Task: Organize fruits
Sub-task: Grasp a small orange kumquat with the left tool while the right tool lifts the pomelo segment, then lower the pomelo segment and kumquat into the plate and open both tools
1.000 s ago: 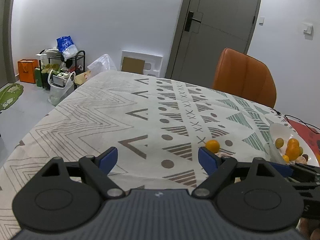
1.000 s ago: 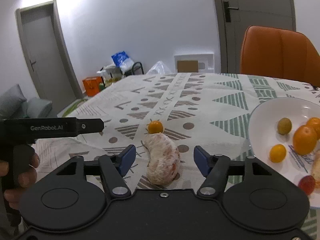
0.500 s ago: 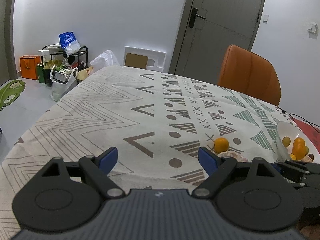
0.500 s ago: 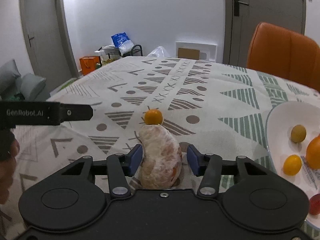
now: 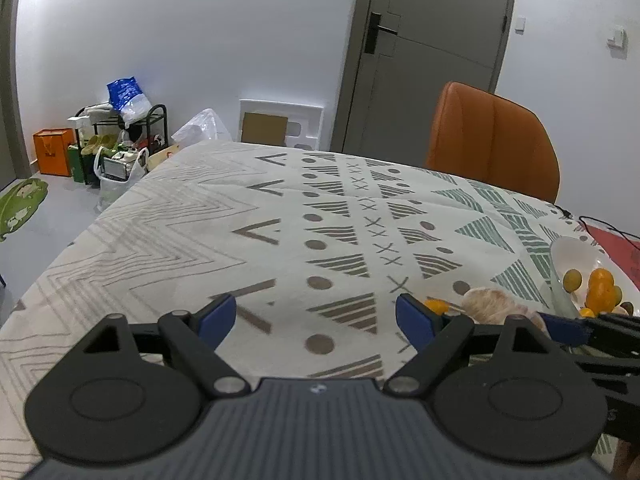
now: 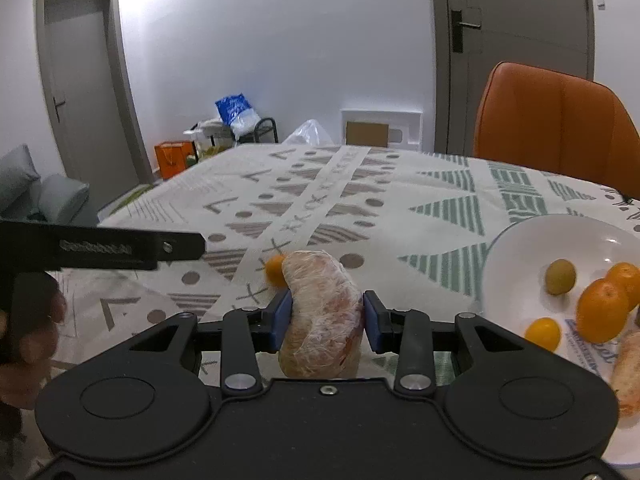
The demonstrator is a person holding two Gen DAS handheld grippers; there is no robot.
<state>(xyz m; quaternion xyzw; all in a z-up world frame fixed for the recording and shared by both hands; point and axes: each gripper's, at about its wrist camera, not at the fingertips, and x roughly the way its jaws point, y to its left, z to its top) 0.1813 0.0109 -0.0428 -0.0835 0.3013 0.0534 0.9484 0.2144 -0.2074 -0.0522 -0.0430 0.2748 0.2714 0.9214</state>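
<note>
My right gripper [image 6: 324, 318] is shut on a peeled pomelo segment [image 6: 322, 312] and holds it off the patterned tablecloth. A small orange kumquat [image 6: 275, 270] lies on the cloth just behind the segment. A white plate [image 6: 516, 248] to the right holds oranges [image 6: 602, 310], a green fruit [image 6: 560, 277], a kumquat [image 6: 543, 333] and another pomelo segment [image 6: 628, 372]. My left gripper [image 5: 316, 316] is open and empty above the cloth; in its view the held segment [image 5: 490, 304], the kumquat [image 5: 436, 305] and the plate [image 5: 568, 248] show at the right.
An orange chair [image 6: 556, 124] stands at the table's far right side. The left gripper's handle [image 6: 100, 248] reaches in from the left of the right wrist view. Bags and a small rack [image 5: 120, 136] stand on the floor beyond the table. A door [image 5: 432, 56] is behind.
My right gripper closed its fingers on the pomelo segment and lifted it off the cloth. The left gripper stayed open and shifted slightly.
</note>
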